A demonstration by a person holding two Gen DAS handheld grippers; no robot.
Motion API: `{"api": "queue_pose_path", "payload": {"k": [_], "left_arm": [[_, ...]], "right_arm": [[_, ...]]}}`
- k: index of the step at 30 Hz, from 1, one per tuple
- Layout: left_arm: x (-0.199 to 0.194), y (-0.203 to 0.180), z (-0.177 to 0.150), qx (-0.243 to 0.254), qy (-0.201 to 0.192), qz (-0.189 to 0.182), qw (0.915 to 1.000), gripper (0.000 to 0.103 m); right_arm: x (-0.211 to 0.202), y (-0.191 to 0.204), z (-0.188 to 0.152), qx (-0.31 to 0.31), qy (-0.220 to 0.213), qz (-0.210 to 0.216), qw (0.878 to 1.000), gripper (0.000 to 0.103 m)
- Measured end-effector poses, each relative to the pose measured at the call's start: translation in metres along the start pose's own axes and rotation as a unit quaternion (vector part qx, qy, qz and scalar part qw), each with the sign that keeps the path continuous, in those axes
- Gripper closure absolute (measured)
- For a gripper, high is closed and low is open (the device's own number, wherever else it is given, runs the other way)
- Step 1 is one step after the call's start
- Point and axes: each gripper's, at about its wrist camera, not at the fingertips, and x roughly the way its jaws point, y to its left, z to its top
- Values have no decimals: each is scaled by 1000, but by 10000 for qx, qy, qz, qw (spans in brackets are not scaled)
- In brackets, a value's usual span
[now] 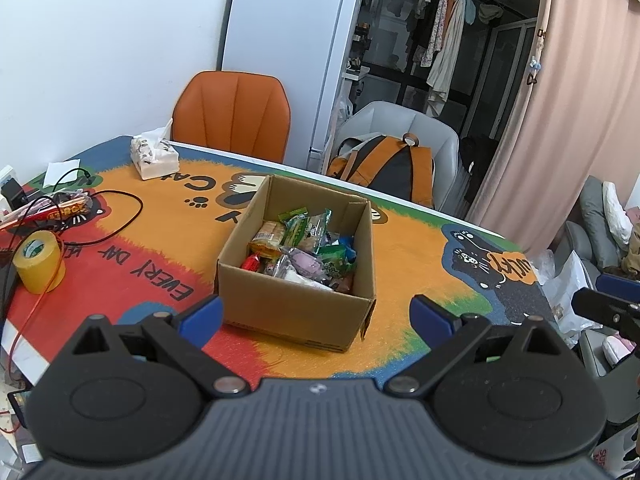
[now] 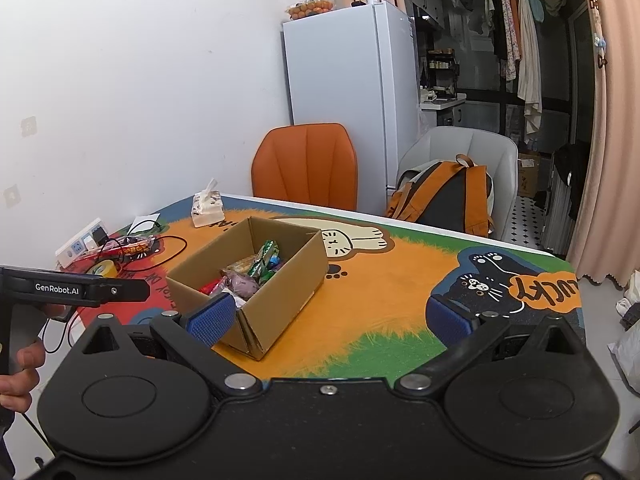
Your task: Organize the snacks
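Sitting near the middle of the counter (image 1: 400, 344), on its bright cat-print mat, an open box (image 1: 296, 304) holds the snacks (image 1: 300, 248) — a jumble of wrapped packets, green, yellow and purple. Both tools hang just short of it. The left hand-held gripper (image 1: 316, 312) has its blue pads spread wide, nothing between them; the right hand-held gripper (image 2: 328, 316) is likewise apart and empty, its left pad seemingly just beside the box corner — hard to judge through the fisheye. Further off lie a tissue pack (image 1: 154, 158), a tape roll (image 1: 38, 262) and tangled cables (image 1: 120, 216).
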Motion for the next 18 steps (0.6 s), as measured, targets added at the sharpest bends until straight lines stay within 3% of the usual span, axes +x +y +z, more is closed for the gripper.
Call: {"api": "queue_pose_path", "payload": {"k": [18], "left_arm": [[-2,0,-1,6,-16,1,10000,4]], "right_arm": [[2,3,0,8,15,14,10000,0]]}}
